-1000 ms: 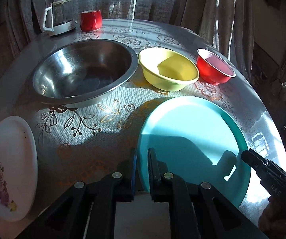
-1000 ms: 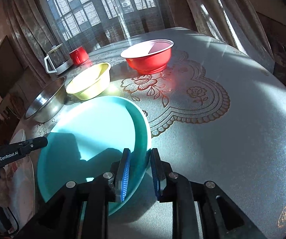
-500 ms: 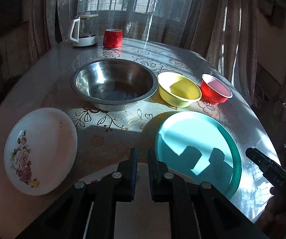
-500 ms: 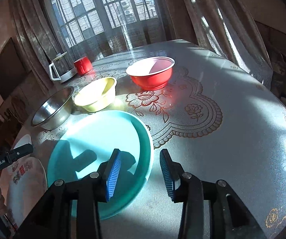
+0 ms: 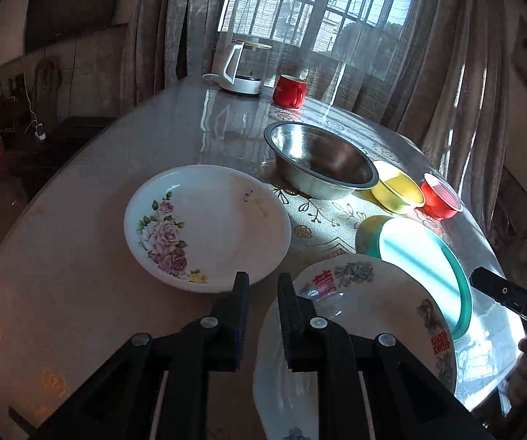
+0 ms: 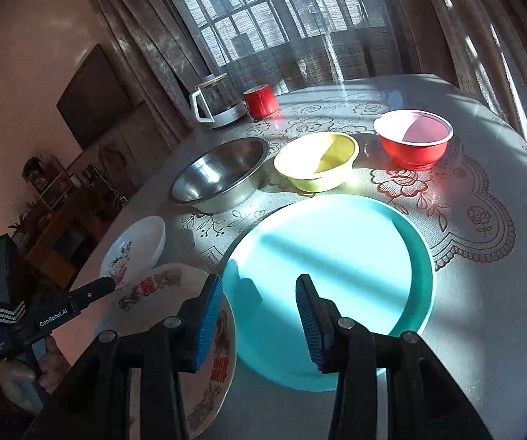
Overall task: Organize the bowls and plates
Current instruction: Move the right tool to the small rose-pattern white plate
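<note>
Round table (image 6: 483, 256) w/ lace-pattern cover, sunlit; barred window (image 6: 281, 11) and curtains behind.

From my right cam: teal plate (image 6: 336, 256) centre; steel bowl (image 6: 219, 176) at 11, yellow bowl (image 6: 316, 161) at 12, red bowl (image 6: 413, 139) at 1. Kettle (image 6: 215, 104) and red mug (image 6: 261, 101) far back.

Rose plate (image 5: 204, 227) and printed plate (image 5: 366, 315) lie nearest the L gripper (image 5: 262, 286); its jaws have just been opening, narrow gap, nothing between.

R gripper (image 6: 259, 293): jaws apart, empty, over the teal plate's near rim.
</note>
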Motion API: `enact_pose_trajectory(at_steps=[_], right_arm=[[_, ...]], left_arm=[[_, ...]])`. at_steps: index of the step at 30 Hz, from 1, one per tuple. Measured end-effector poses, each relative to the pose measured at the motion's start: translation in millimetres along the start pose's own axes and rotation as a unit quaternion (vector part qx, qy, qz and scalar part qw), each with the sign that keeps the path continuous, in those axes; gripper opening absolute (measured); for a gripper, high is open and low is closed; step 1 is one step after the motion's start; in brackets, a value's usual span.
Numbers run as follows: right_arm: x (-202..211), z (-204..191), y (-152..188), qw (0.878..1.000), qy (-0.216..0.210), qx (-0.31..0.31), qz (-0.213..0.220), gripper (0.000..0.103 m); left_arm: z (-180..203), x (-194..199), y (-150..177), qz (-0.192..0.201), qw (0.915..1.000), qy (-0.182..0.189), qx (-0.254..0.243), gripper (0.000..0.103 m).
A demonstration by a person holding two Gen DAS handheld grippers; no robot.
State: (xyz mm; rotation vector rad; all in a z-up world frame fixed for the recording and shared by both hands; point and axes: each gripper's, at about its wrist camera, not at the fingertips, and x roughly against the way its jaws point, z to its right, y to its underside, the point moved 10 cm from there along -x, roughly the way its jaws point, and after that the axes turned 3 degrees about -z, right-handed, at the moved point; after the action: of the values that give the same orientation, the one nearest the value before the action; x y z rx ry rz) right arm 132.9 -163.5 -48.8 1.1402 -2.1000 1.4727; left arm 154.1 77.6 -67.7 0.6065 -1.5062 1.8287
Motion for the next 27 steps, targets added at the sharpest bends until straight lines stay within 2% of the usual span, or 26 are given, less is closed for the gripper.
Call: enact_pose_trajectory(at_steps=[4,11,14,20,27], right_arm=[[-17.4,-34.2,4.5,0.999,-0.034,0.013,-0.029,0.042],[-42.6,-78.1,9.0,0.995,-0.048,0.056,-0.059,0.042],[-53.5,-90.7,8.5,0.993,-0.053,0.068,-0.074,0.042],[-70.4,-111.0,9.0,0.989,-0.087,0.057,-0.105,0.042],[-84.1,-121.1,-3.0,0.987,-0.107,0.028,-0.120,0.042]], left_arm=[[-33.4,14.3,1.6,0.020,0.9995,-0.013,0.021,0.020],[-66.0,26.3,7.3,0.030,0.9988,-0.018,0.034,0.025],[-79.9,23.9,12.1,0.019,0.9984,-0.025,0.048,0.025],[-99.8,16.7,21.4,-0.007,0.9944,-0.095,0.046,0.025],[-106.4,11.8,22.9,-0.014,0.9944,-0.090,0.055,0.025]])
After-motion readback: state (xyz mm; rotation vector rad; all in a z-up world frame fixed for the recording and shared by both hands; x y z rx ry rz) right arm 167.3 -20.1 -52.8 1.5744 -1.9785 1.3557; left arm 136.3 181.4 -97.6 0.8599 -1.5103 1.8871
